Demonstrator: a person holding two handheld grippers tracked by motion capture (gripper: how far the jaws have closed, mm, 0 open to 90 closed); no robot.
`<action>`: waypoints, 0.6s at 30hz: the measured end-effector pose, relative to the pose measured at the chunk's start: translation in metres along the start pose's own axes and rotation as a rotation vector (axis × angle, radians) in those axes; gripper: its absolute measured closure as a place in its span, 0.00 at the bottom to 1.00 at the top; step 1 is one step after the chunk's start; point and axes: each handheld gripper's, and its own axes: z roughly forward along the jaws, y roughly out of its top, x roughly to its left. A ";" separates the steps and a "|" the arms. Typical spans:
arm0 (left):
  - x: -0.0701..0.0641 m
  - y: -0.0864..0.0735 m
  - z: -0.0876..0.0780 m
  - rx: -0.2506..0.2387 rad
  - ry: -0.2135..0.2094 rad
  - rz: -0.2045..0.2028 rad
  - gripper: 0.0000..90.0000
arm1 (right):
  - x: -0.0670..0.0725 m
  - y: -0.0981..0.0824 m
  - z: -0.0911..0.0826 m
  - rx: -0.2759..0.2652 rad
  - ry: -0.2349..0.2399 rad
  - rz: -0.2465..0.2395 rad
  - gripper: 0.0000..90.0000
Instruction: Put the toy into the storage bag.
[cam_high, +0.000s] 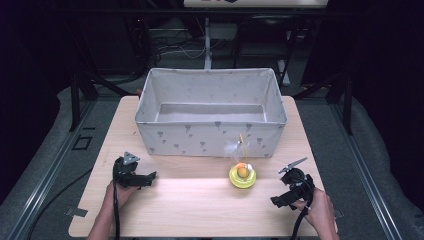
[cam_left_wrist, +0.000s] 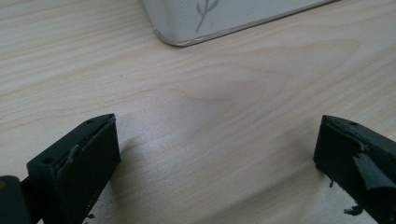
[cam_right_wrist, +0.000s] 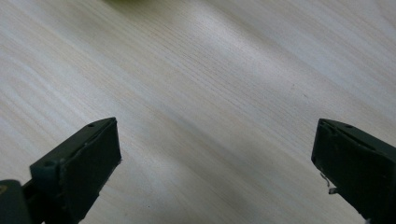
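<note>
A yellow round toy (cam_high: 242, 176) with an orange ball on top, a thin stick and a white feather stands on the wooden table (cam_high: 200, 205), just in front of a grey fabric bin (cam_high: 210, 136). My left gripper (cam_high: 148, 177) rests low at the table's left, jaws wide apart over bare wood, holding nothing; in the left gripper view a corner of the bin (cam_left_wrist: 224, 21) lies ahead. My right gripper (cam_high: 276, 201) sits at the right front, open and empty, to the right of the toy and nearer me.
The bin is open-topped, printed with small grey motifs, and spans the far half of the table. Dark frames, cables and a grey floor surround the table. A hand (cam_high: 320, 212) holds each gripper from the near edge.
</note>
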 end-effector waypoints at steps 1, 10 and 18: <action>0.000 0.000 0.000 0.000 0.002 0.000 0.00 | 0.000 0.000 0.000 0.002 -0.001 -0.001 0.01; 0.000 0.000 0.000 0.000 0.002 0.000 0.00 | 0.002 0.003 -0.003 0.016 -0.003 -0.013 0.02; 0.000 0.000 0.000 0.001 0.001 0.001 0.00 | 0.008 0.007 -0.008 0.024 -0.005 -0.030 0.02</action>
